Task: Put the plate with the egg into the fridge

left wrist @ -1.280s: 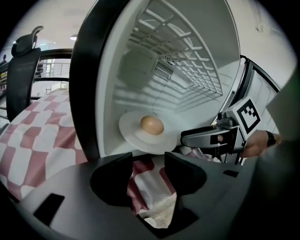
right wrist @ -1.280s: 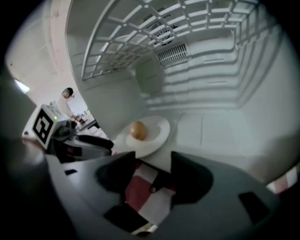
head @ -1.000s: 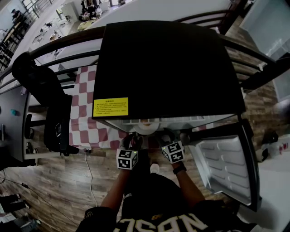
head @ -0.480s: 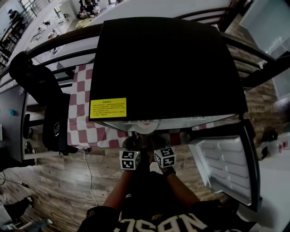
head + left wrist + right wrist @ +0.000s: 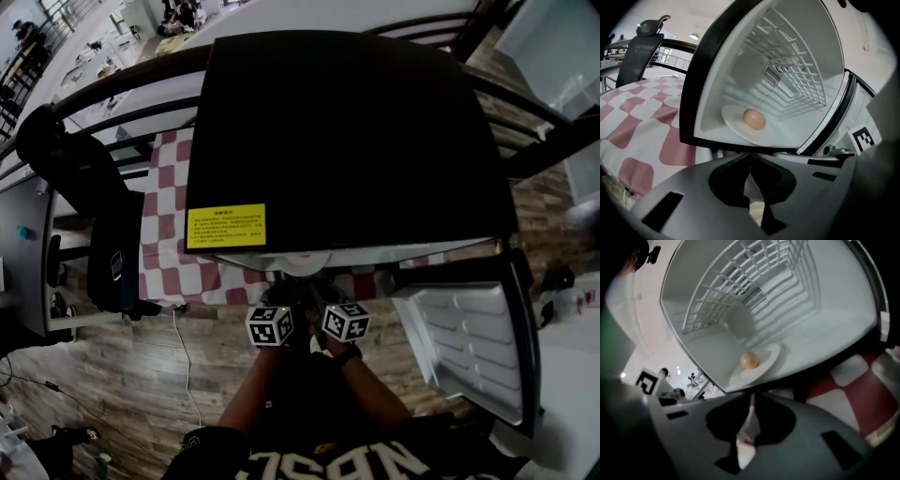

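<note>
plate [image 5: 732, 118], egg [image 5: 754, 119] in fridge [image 5: 811, 42] | beyond left tongs [image 5: 750, 156], right tongs [image 5: 752, 399] | closing, empty

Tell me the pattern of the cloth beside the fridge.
Red-and-white checks; the cloth shows best in the left gripper view.

On the bench, over a red-and-white checked cloth [image 5: 169, 253]: a small black box fridge [image 5: 347, 141]. Inside, low down and near the front edge: a round white plate [image 5: 736, 129]. On the plate, about in the middle: a brown egg [image 5: 754, 119]. Above both: a white wire shelf [image 5: 797, 70]. Right of the fridge: its open door [image 5: 469, 337], swung wide. Left of the bench: a black office chair [image 5: 94, 206].
</note>
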The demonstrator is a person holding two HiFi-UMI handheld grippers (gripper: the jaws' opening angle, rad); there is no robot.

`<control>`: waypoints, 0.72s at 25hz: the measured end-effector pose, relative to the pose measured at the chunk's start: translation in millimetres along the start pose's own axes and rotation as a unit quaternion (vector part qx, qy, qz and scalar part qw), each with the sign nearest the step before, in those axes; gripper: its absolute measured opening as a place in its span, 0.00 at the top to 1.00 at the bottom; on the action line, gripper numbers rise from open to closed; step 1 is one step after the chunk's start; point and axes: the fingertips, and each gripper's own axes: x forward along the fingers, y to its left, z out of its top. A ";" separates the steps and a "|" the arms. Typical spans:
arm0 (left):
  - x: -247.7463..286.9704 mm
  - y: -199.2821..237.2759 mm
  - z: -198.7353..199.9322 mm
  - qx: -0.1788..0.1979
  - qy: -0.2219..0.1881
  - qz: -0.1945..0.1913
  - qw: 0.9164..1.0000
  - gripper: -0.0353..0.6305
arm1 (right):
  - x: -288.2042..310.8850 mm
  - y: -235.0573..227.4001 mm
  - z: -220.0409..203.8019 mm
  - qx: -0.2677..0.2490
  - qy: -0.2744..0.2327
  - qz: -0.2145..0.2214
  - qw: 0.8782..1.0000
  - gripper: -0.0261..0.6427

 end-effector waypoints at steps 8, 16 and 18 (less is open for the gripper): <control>3.6 -3.5 9.5 0.007 0.001 -0.003 1.000 0.91 | 5.1 4.7 8.9 0.008 -0.007 0.005 1.000 0.90; 8.1 -4.0 18.9 0.016 0.004 0.010 1.000 0.91 | 10.0 5.4 16.8 0.007 -0.011 -0.001 1.000 0.91; 9.8 -3.7 23.0 0.017 0.003 0.013 1.000 0.91 | 11.9 5.1 20.7 0.005 -0.013 -0.002 1.000 0.91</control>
